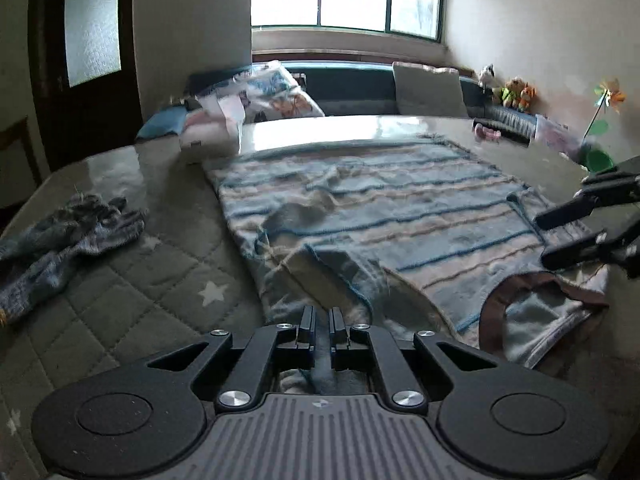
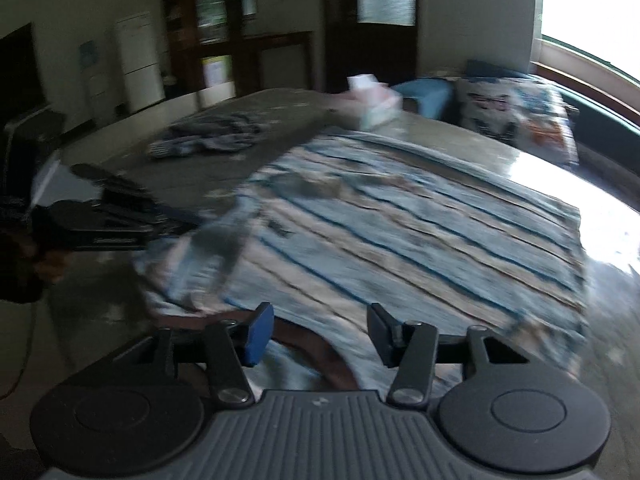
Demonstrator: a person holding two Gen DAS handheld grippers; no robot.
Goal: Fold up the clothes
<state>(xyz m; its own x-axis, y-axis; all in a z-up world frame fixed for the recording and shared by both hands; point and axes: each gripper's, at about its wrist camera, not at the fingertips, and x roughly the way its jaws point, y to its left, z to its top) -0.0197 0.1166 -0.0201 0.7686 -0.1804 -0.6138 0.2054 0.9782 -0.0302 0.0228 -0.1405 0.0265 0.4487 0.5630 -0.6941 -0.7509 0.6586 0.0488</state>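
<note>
Nearest the left wrist camera, the left gripper [image 1: 322,326] has its jaws nearly together, pinching a fold of the striped garment [image 1: 372,208] at its near corner. That garment lies flat on the quilted table cover [image 1: 132,280], neckline [image 1: 520,300] toward the right gripper [image 1: 568,236]. From the right wrist view, blurred, the right gripper [image 2: 316,330] stands part open over the collar edge, nothing pressed between its pads. Judging by this, it should close on the shoulder first, then both lift together, keeping the fabric taut
</note>
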